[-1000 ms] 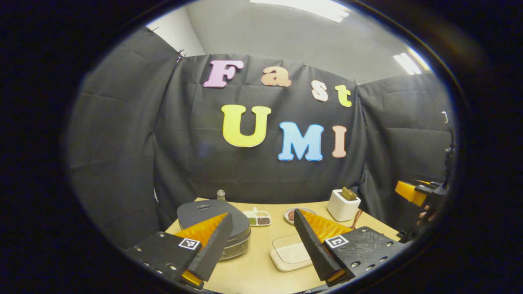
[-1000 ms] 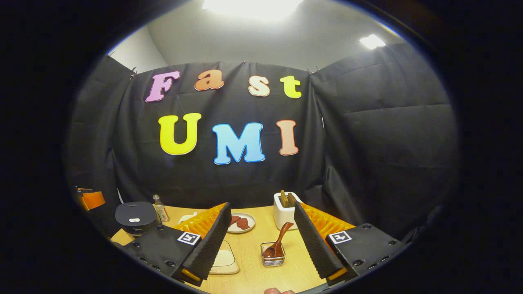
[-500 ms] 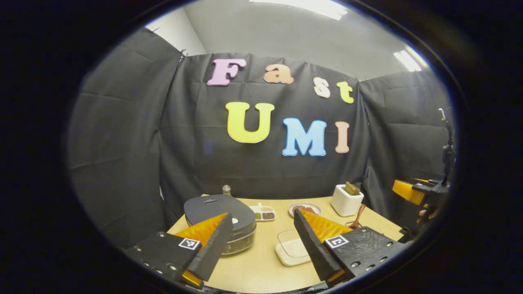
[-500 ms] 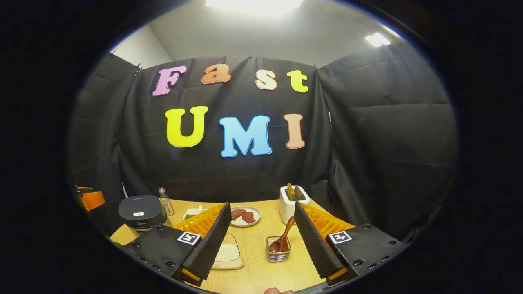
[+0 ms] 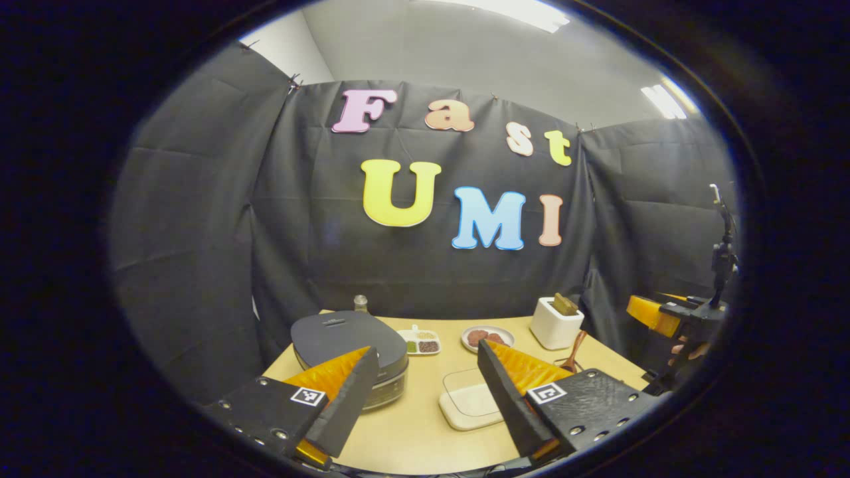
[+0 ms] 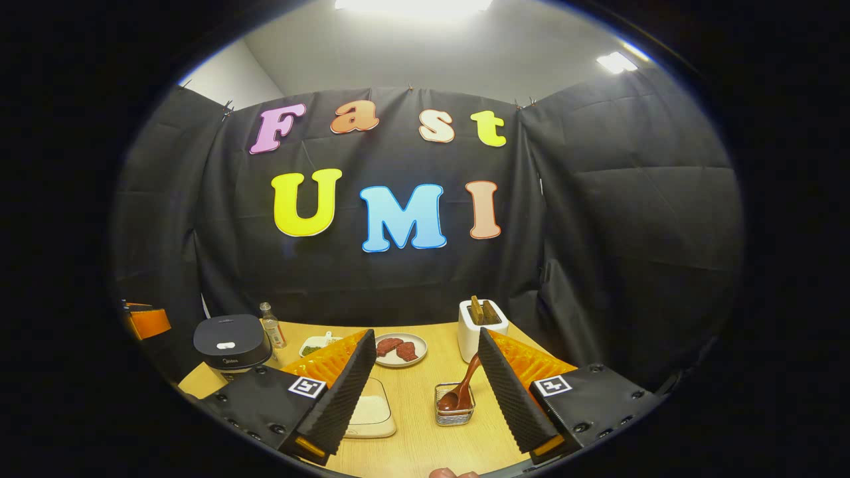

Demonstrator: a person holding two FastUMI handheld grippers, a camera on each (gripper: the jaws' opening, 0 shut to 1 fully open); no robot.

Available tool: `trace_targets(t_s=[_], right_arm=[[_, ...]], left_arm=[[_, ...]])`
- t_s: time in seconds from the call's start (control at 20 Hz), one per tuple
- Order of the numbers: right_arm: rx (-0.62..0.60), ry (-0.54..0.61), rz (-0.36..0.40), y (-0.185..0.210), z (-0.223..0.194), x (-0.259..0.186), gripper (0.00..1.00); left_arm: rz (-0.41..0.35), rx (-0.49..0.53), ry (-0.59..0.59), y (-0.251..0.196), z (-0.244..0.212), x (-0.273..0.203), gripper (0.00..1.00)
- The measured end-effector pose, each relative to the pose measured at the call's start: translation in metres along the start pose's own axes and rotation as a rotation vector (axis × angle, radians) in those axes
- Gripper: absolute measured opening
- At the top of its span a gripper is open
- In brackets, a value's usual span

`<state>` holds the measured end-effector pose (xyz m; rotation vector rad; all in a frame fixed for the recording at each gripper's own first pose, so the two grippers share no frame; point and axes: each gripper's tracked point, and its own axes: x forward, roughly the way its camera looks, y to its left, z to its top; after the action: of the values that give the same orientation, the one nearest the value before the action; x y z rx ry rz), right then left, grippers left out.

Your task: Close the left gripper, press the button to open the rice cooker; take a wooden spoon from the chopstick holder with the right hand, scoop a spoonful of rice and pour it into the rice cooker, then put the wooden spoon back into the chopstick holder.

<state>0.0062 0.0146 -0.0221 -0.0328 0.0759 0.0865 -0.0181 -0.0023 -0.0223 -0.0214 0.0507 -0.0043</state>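
The dark grey rice cooker (image 5: 348,342) stands on the wooden table with its lid down, just behind my left gripper's left finger. My left gripper (image 5: 426,350) is open and holds nothing. A shallow white dish of rice (image 5: 470,406) lies between its fingers. In the right gripper view a wooden spoon (image 6: 463,386) leans in a small wire holder (image 6: 454,413), just ahead and a little right of centre between the fingers of my right gripper (image 6: 425,335), which is open. The cooker (image 6: 229,338) sits far left there.
A white block holder (image 6: 481,326) with wooden pieces stands behind the spoon. A plate of red pieces (image 6: 397,348), a divided dish of grains (image 5: 422,344) and a small bottle (image 6: 271,325) sit at the back. The black cloth wall encloses the table.
Both views have shifted a little, so the table things sit slightly higher in frame. Both grippers stay open and hold nothing. The cooker lid has stayed down.
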Motion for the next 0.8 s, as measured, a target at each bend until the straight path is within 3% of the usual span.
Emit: trace_targets(t_s=[0.15, 0.25, 0.3, 0.45, 0.5, 0.6, 0.75, 0.8], right_arm=[[0.002, 0.001, 0.007, -0.006, -0.001, 0.009, 0.98], [0.003, 0.010, 0.023, -0.010, -0.003, 0.018, 0.98], [0.001, 0.016, 0.031, -0.011, -0.006, 0.024, 0.98], [0.000, 0.042, 0.063, -0.016, -0.010, 0.048, 0.98], [0.002, 0.050, 0.075, -0.019, -0.011, 0.057, 0.98], [0.004, 0.066, 0.103, -0.021, -0.011, 0.074, 0.98], [0.007, 0.079, 0.149, -0.027, -0.008, 0.101, 0.93], [0.014, 0.079, 0.168, -0.028, -0.009, 0.108, 0.98]], left_arm=[[0.005, -0.036, 0.018, -0.006, -0.007, 0.007, 0.79], [-0.010, -0.053, 0.057, -0.014, -0.020, 0.013, 0.62], [-0.020, -0.051, 0.079, -0.019, -0.025, 0.016, 0.62], [0.069, -0.007, 0.117, -0.014, -0.028, 0.025, 0.18], [0.063, -0.016, 0.128, -0.017, -0.023, 0.029, 0.04], [0.069, -0.057, 0.155, -0.030, -0.022, 0.036, 0.02], [0.134, -0.085, 0.194, -0.023, -0.012, 0.048, 0.02], [0.151, -0.093, 0.204, -0.026, -0.010, 0.051, 0.00]])
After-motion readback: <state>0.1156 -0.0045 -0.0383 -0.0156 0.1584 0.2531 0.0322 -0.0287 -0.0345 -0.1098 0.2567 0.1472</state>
